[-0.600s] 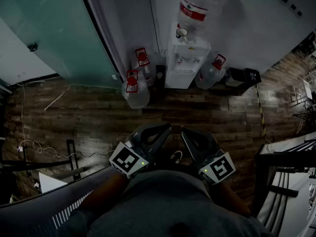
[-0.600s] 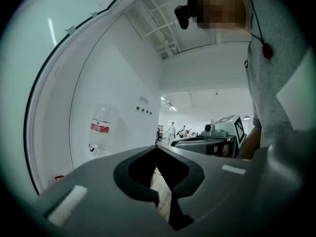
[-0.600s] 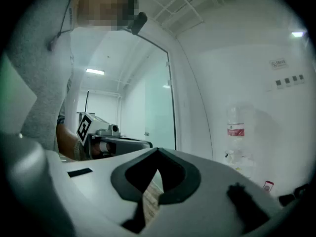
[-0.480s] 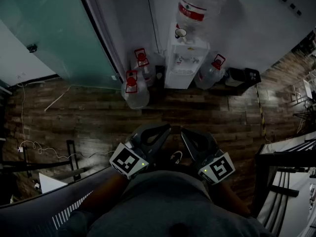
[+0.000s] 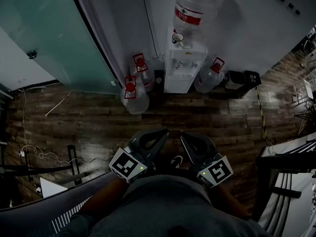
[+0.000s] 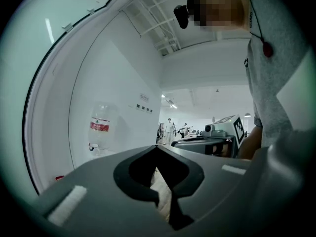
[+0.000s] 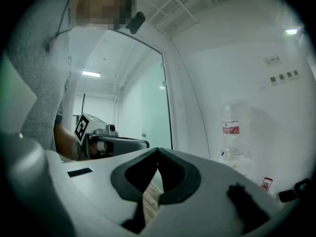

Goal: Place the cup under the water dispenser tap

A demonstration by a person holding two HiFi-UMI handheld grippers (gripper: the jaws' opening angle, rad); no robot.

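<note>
A white water dispenser point(image 5: 180, 67) stands against the far wall with a large clear bottle point(image 5: 195, 8) on top. A small white cup point(image 5: 177, 36) sits on the dispenser's top, beside the bottle's neck. My left gripper point(image 5: 161, 132) and right gripper point(image 5: 184, 136) are held side by side close to my body, well short of the dispenser, pointing level toward it. Both are shut with nothing between the jaws. The left gripper view shows the bottle point(image 6: 100, 126) far off at left. In the right gripper view the bottle point(image 7: 230, 124) and the cup point(image 7: 224, 154) stand at right.
Spare water bottles with red caps stand on the wooden floor left point(image 5: 134, 96) and right point(image 5: 209, 74) of the dispenser. A frosted glass door point(image 5: 54, 38) fills the left. A black box point(image 5: 245, 77) sits by the wall, a dark metal rack point(image 5: 289, 174) at right, and cables point(image 5: 34, 147) lie at left.
The dispenser and floor bottles sit slightly lower and further left in the head view. Both grippers keep their places near my body and stay shut.
</note>
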